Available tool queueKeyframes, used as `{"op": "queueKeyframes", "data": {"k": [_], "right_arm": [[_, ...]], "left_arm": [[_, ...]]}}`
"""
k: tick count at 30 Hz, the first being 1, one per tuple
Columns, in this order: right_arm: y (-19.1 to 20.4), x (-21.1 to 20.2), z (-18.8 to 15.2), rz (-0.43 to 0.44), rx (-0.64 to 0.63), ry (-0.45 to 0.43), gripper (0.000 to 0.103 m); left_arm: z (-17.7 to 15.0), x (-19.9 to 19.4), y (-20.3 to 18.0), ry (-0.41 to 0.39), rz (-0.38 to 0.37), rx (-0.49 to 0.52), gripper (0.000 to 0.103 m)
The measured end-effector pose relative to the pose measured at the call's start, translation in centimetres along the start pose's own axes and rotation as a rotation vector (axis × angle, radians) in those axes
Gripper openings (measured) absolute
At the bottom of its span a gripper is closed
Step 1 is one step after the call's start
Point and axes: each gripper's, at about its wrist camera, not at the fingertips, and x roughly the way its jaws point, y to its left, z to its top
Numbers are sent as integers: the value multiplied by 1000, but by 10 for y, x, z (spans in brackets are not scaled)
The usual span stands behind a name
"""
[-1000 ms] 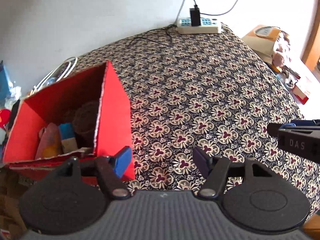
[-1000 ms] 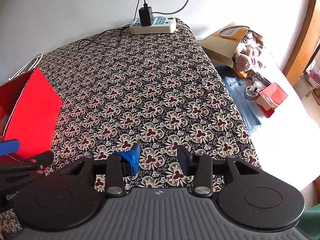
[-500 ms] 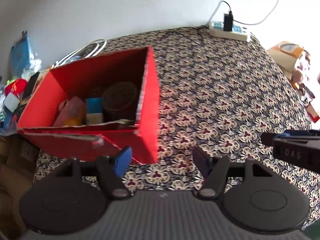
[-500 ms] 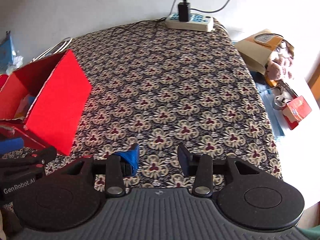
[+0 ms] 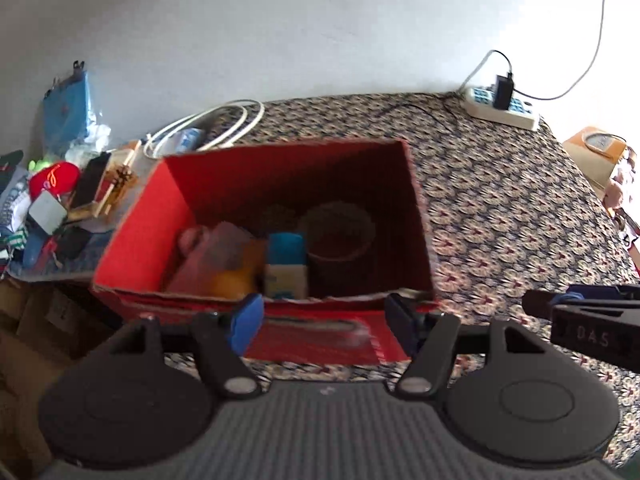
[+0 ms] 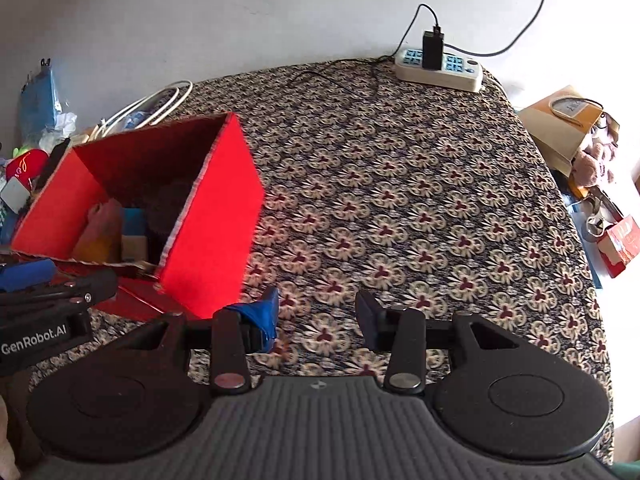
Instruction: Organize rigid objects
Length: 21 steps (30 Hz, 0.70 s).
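Right now the left tool (image 5: 324, 322) hangs with its blue-padded fingers spread wide and gripping nothing, just at the near wall of the open red cardboard box (image 5: 420, 232). To its right, the right tool (image 6: 316, 316) is likewise spread and holds nothing, poised over the bare patterned cloth of the flower-print desk (image 6: 400, 200). The box stands on the left part of that desk. Inside it, along the near wall, sit a pink and orange packet (image 5: 216, 256), a small blue and white carton (image 5: 286, 264) and a dark round cup (image 5: 340, 236), packed side by side; the view there is blurred. Beyond the box lies a coiled white cable (image 5: 208, 130). At the far right corner, against the wall, rests a white power strip (image 6: 438, 66) with a black charger (image 6: 433, 46) plugged in.
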Motion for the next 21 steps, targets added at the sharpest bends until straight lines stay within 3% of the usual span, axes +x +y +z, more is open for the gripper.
{"op": "queueKeyframes", "data": {"k": [13, 21], "right_arm": [[73, -6, 30, -32, 44, -81, 27], [97, -1, 34, -28, 103, -91, 27]], "left_arm": [[39, 4, 79, -81, 45, 92, 68], [47, 19, 110, -59, 12, 83, 68]]}}
